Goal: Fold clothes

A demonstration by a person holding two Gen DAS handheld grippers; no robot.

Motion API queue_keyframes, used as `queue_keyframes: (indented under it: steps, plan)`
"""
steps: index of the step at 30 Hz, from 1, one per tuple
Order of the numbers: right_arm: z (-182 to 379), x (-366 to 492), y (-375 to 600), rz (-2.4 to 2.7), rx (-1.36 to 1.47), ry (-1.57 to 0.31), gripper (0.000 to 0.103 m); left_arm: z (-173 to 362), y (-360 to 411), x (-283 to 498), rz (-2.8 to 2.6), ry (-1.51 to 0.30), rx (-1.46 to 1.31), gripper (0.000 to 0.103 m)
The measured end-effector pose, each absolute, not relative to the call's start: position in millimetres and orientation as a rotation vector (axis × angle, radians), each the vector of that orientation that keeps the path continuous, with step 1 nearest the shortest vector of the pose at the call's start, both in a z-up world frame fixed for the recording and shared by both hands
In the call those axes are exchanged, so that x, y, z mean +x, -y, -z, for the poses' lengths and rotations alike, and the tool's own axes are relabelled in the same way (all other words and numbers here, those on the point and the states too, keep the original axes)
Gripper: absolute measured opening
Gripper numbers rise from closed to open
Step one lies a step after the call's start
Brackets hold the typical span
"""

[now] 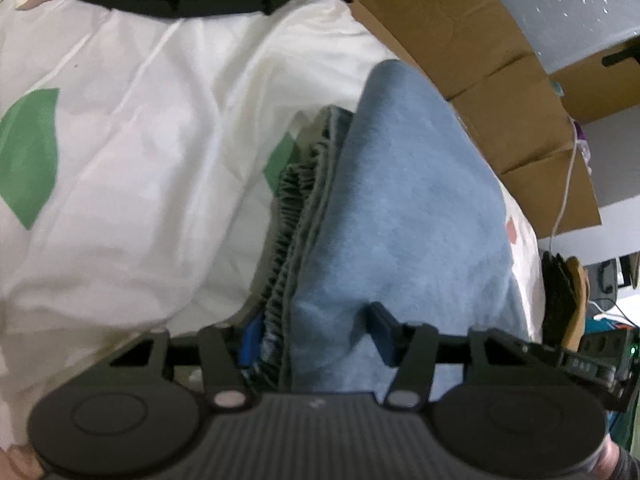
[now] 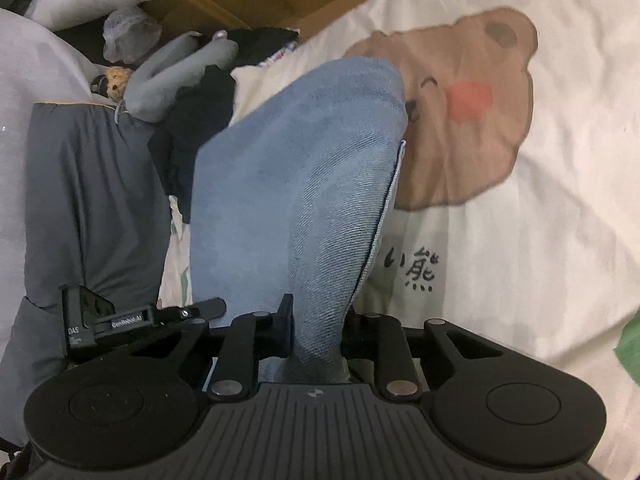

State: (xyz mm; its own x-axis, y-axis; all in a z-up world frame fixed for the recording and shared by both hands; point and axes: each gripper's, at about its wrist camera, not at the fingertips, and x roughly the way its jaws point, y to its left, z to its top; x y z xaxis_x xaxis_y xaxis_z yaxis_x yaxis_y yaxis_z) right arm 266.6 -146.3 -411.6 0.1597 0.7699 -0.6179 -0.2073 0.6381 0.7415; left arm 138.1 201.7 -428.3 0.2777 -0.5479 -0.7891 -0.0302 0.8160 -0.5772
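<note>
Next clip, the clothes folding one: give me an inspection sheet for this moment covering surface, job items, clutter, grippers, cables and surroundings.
Surface: cream bedsheet with a bear print and green shapes.
Job's things: blue denim garment, bunched, its elastic waistband showing in the left wrist view.
Clutter: grey stuffed toy, black clothing, grey quilt, plastic bags.
Grippers: left gripper has denim between its fingers, grip unclear; right gripper is shut on the denim.
Cables: white cable hanging by the boxes.
Surroundings: cardboard boxes beside the bed.
</note>
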Motion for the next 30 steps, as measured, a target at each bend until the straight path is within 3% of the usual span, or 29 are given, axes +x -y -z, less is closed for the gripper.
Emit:
queue_keyframes:
  steps: [25,30]
  plan:
    - [393.5,242.4,251.5,-0.605,0.547,-1.231,0.021,426.2,-98.6,129.9,0.497,-1.331,-0.490,0.053]
    - [399.2,241.2,252.1,-0.528,0.502,-1.259,0.031,417.7,-90.6,131.9,0.492,-1.324,-0.422,0.053]
